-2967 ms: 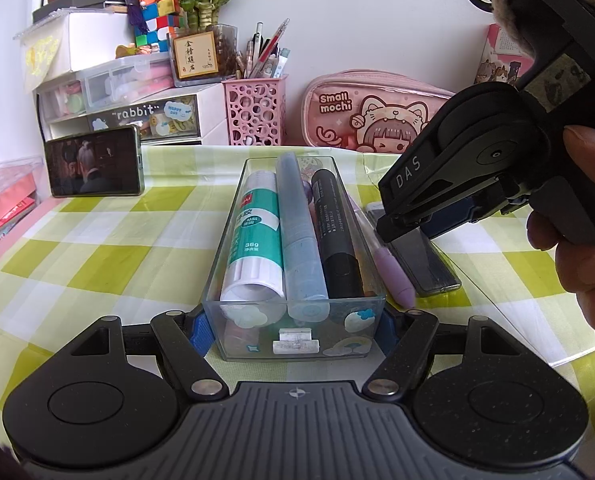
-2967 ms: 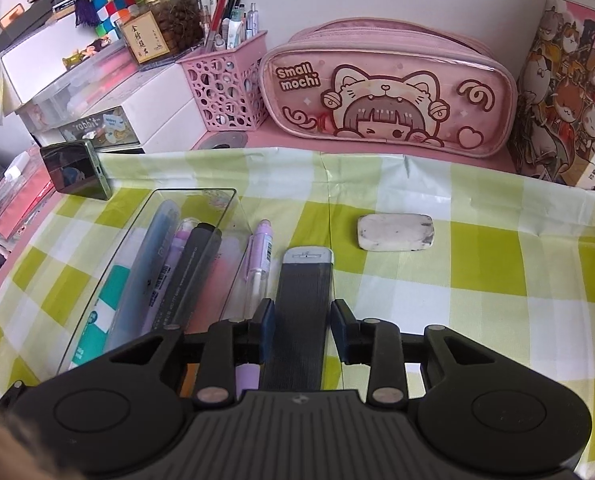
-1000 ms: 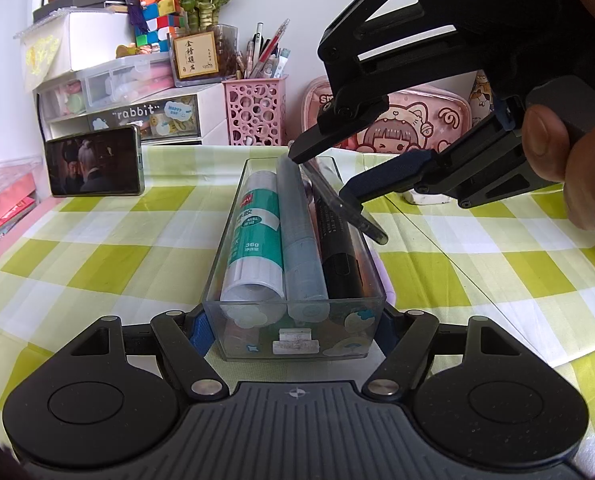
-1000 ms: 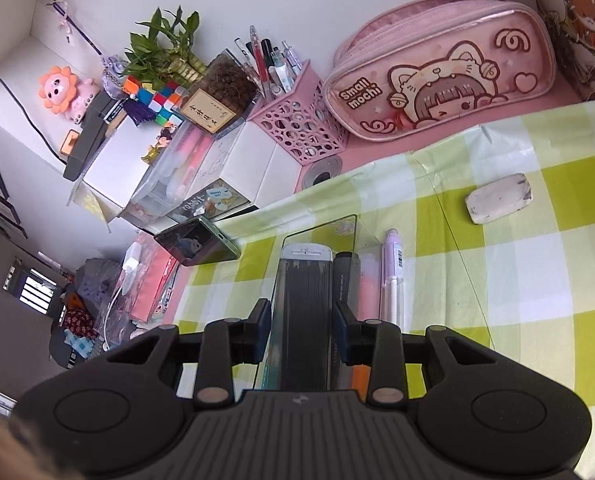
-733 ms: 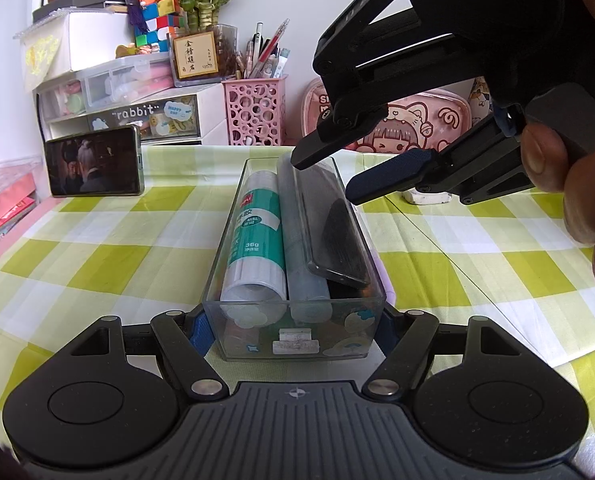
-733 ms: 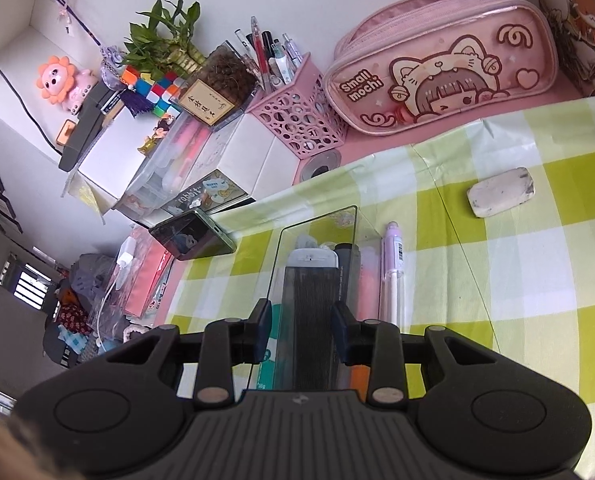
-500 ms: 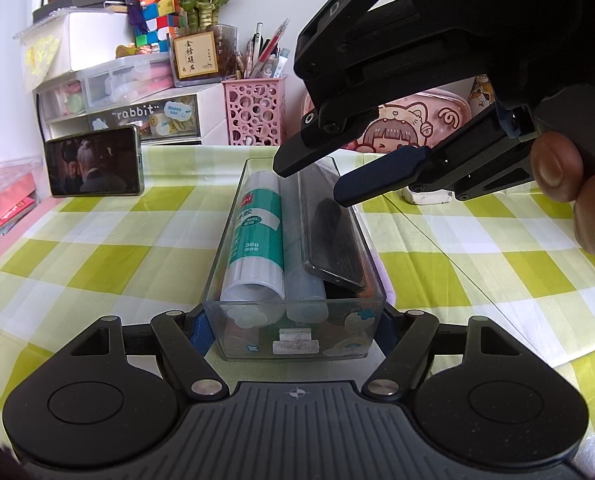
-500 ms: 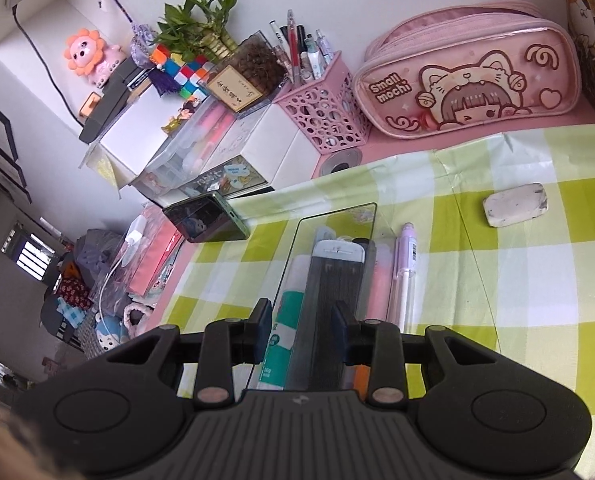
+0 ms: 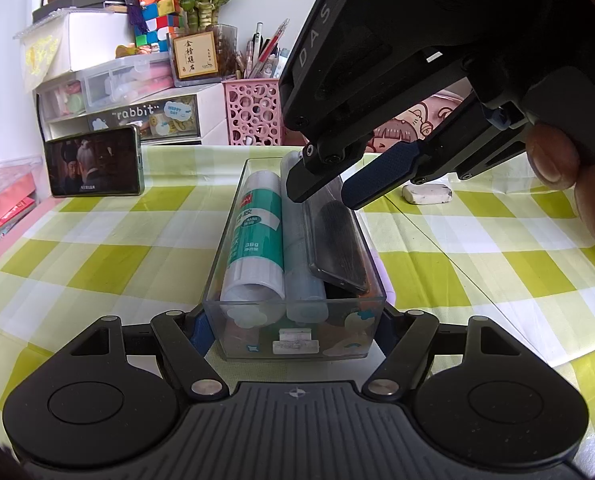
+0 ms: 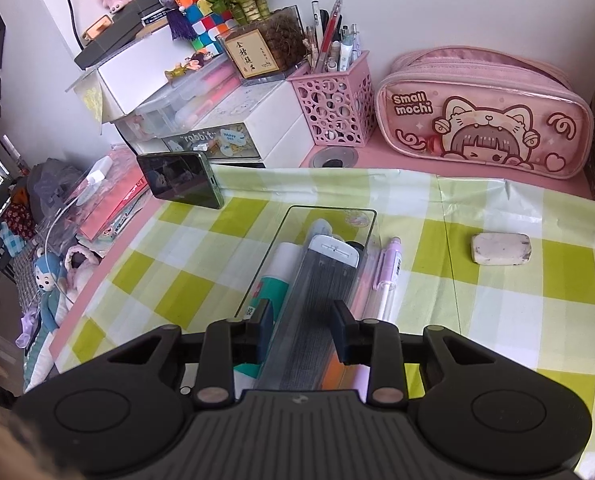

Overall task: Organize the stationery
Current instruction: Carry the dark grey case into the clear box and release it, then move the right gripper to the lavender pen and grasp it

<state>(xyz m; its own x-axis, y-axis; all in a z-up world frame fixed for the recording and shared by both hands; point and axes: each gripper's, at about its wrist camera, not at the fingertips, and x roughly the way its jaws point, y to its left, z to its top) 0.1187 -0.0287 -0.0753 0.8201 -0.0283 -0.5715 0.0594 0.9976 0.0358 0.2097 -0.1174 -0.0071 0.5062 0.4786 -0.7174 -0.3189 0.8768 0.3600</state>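
A clear plastic organizer box (image 9: 297, 344) sits on the checked cloth, and my left gripper (image 9: 293, 330) is shut on its near end. Inside lie a green-and-white glue stick (image 9: 253, 236), a pale blue tube (image 9: 297, 248) and a flat dark case (image 9: 337, 244) resting on top. My right gripper (image 9: 329, 190) hovers over the box's far end with its jaws apart. In the right wrist view the dark case (image 10: 317, 300) lies between the open right gripper (image 10: 303, 334) fingers, inside the box (image 10: 329, 212). A lilac pen (image 10: 387, 280) lies just right of the box.
A white eraser (image 10: 501, 248) lies on the cloth to the right. A phone (image 10: 181, 178) stands at the back left. A pink pen holder (image 10: 333, 100), a pink pencil case (image 10: 481, 116) and drawer units (image 9: 117, 96) line the back wall.
My right gripper carried the dark case from the cloth over the box, lowered it onto the items inside, and its jaws have opened off the case. The left gripper has not moved.
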